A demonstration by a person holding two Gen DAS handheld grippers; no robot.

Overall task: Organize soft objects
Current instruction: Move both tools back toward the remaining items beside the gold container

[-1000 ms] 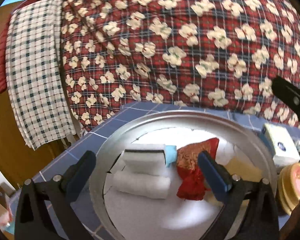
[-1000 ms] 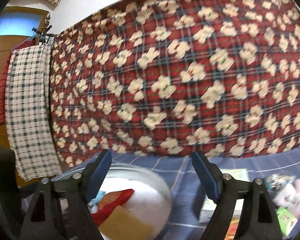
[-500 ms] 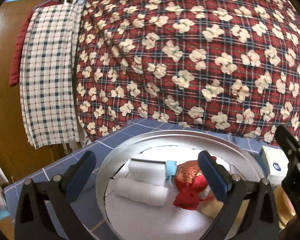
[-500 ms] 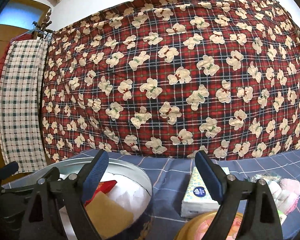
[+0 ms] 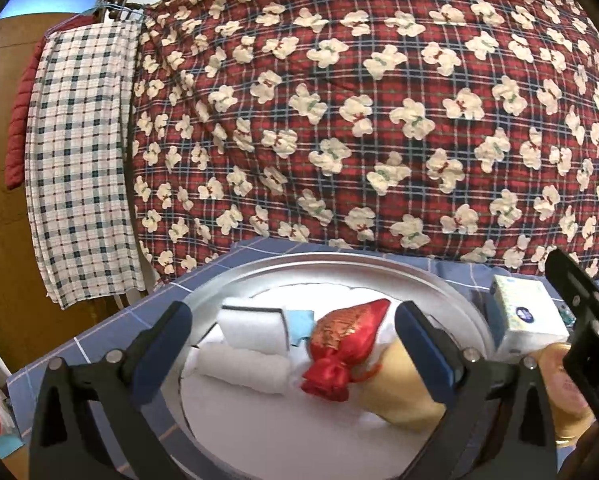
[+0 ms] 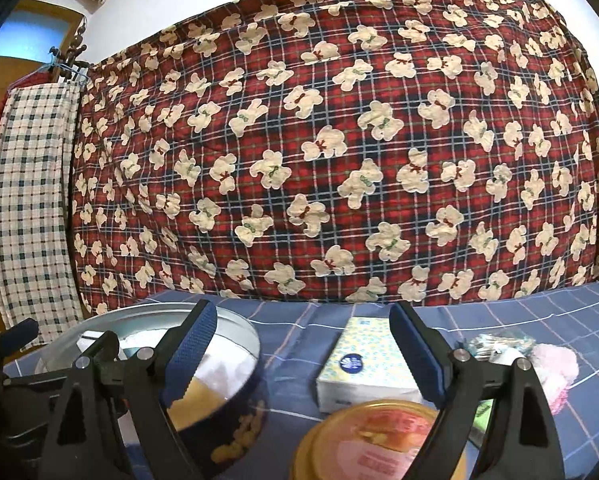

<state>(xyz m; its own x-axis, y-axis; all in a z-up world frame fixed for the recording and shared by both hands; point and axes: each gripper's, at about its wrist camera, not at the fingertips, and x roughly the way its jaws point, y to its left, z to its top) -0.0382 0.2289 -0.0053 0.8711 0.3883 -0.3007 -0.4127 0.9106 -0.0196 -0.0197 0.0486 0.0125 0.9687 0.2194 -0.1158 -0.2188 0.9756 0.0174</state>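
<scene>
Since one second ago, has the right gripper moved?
Yes, the right gripper shifted rightward: the tissue box, earlier behind its right finger, now shows between both.

The round tin point(image 5: 451, 280) is shiny metal with a smooth rim. The red pouch point(image 5: 347, 340) inside it is glossy cloth. The white roll point(image 5: 243, 364) looks soft and matt. The surface point(image 6: 499, 312) wears blue checked cloth. The tissue pack point(image 6: 363, 364) is smooth plastic.

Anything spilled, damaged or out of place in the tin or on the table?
Nothing stands out. The red pouch, white sponge, white roll and tan piece lie inside the round tin; the tissue pack lies flat beside it.
</scene>
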